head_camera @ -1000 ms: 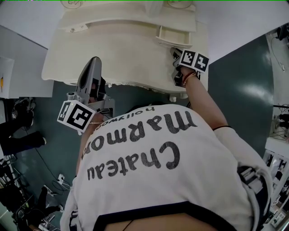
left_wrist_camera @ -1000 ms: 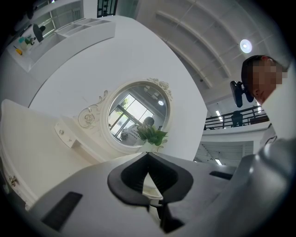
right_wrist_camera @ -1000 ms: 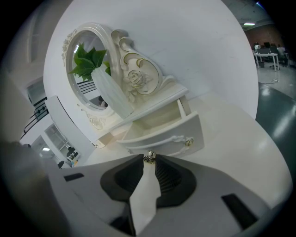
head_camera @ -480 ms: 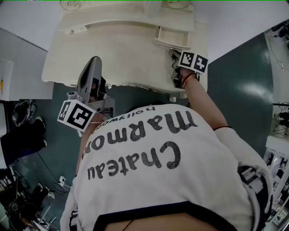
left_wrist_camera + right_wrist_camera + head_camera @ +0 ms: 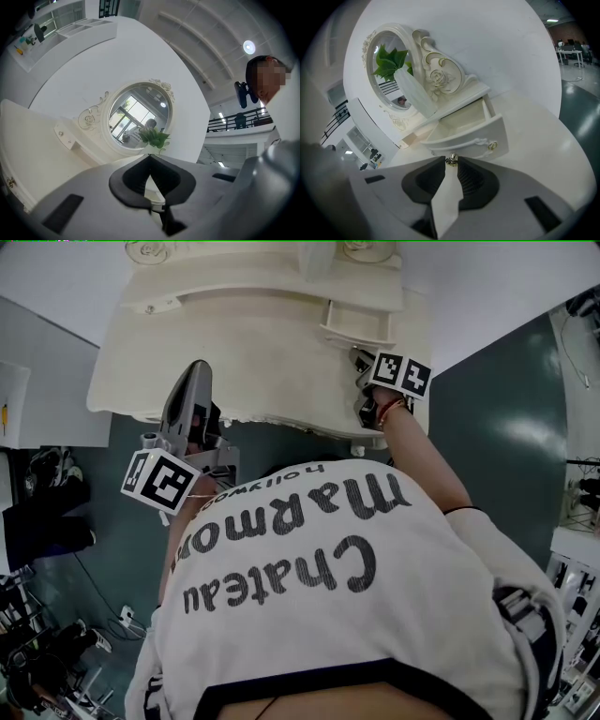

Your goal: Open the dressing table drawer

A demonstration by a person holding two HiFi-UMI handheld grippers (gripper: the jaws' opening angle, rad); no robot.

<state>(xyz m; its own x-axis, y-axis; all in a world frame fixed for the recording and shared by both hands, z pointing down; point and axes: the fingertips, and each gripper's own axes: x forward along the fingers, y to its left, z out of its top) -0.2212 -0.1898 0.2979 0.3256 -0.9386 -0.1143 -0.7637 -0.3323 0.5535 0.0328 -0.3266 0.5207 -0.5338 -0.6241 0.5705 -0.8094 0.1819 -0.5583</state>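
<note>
One drawer [image 5: 465, 125] stands open near the tabletop's [image 5: 262, 352] back right corner. The right hand-held gripper [image 5: 451, 164] pinches its small knob [image 5: 451, 160]; the left hand-held gripper [image 5: 150, 157] hangs closed, empty, at the front edge

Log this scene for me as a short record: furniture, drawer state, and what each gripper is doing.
furniture: cream dressing table with oval mirror
drawer: small, on the tabletop, pulled open, no contents seen
right gripper: shut on the drawer's knob
left gripper: shut, nothing between its jaws, away from the drawer
</note>
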